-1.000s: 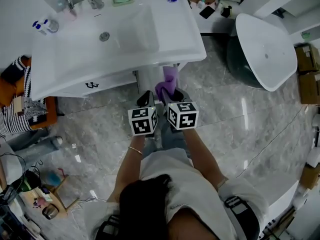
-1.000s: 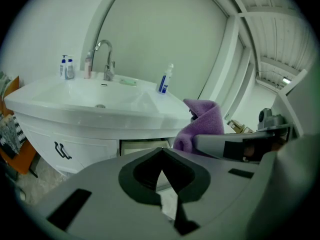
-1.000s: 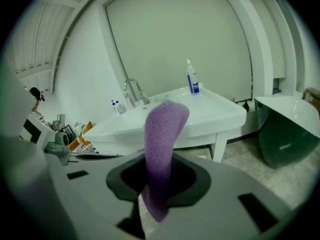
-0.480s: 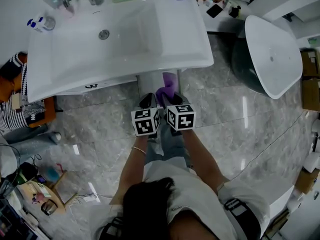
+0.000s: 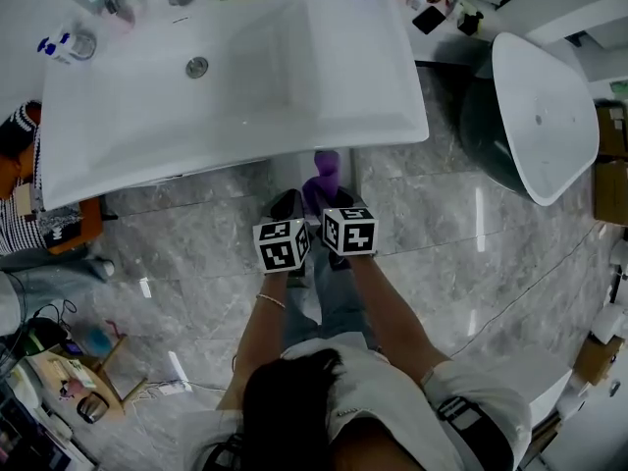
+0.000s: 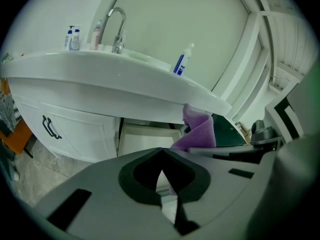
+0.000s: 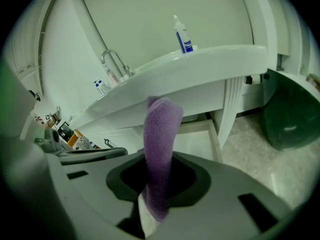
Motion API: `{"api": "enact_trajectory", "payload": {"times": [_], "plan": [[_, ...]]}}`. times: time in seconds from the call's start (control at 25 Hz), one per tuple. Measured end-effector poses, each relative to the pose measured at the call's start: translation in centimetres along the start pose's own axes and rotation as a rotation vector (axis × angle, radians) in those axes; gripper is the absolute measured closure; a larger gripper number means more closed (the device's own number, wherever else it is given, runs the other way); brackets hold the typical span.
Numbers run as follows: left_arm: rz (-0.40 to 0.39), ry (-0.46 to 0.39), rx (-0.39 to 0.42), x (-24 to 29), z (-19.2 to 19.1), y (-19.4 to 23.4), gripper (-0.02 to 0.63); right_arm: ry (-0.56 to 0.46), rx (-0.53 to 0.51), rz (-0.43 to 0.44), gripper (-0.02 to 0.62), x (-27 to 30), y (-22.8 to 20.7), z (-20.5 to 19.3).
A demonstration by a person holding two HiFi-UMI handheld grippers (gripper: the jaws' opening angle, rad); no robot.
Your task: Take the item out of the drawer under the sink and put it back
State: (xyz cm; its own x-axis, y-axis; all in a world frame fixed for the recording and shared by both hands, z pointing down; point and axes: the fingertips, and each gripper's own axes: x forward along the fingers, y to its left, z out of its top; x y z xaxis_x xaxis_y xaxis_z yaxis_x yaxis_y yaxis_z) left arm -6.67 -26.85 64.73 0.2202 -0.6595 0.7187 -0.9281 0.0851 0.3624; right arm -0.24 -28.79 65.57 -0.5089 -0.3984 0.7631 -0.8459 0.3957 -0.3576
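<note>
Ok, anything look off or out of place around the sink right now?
Nothing spilled or damaged. The drawer under the sink stands open, and the purple cloth is out of it, clamped in the right tongs and sticking up beyond them. Both fit the job.

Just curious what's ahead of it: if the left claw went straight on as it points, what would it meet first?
Probably the open drawer under the sink; the left claw aims into it, though depth is unclear.

Cloth sits in the right gripper, near the open drawer under the sink. Left gripper is just left, tub far right.
</note>
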Motion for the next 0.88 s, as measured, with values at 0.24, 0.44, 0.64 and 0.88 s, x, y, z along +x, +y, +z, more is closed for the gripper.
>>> {"api": "enact_trajectory", "payload": {"times": [0.24,0.44,0.64,0.88], "plan": [[0.003,0.026,0.003,3.1,-0.4,1.0,0.603,0.02,-0.005,0.002,0.503,3.0,-1.7,0.0],[-0.005,0.034,0.0,5.2,-0.3,1.9,0.603,0.025,-0.016,-0.013,0.503,5.5,-2.6,0.4],[0.013,0.062,-0.016,7.5,-1.8,2.3,0.603,0.059,-0.02,-0.017,0.502,7.5,-3.7,-1.0],[0.014,0.108,-0.017,9.8,-3.1,2.7,0.603,0.084,-0.002,-0.012,0.503,9.9,-4.9,-2.0]]}}
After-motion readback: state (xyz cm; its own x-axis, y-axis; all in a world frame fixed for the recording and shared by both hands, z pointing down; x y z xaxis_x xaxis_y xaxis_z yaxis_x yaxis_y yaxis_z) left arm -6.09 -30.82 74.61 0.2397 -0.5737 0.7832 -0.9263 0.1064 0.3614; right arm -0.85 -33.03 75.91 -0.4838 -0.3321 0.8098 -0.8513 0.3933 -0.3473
